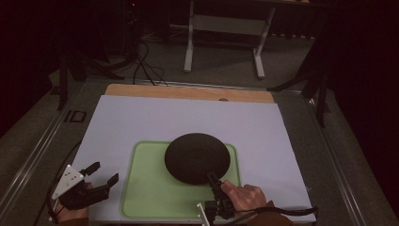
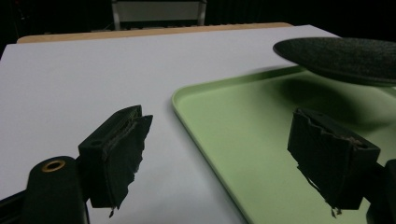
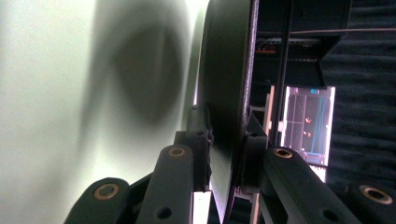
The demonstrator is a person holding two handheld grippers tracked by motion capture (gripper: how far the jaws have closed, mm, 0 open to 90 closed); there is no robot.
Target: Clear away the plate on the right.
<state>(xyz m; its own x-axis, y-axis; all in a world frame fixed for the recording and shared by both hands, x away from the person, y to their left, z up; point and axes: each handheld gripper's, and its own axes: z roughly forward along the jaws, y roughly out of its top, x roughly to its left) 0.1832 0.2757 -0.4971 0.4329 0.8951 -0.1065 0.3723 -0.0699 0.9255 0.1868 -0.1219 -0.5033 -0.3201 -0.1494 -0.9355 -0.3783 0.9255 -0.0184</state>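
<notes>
Right gripper clenched on near rim of black plate; plate held aloft over far right part of green tray, shadow beneath. Left gripper released, idle at tray's near left edge. Grasp and lift done; setting plate down seemingly remains.

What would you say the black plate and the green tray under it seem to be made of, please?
The black plate looks matte and finely speckled, with a thin rigid rim in the right gripper; probably stoneware or melamine, hard to say which. The green tray is smooth with a soft sheen and a rounded moulded lip, so probably plastic.
</notes>
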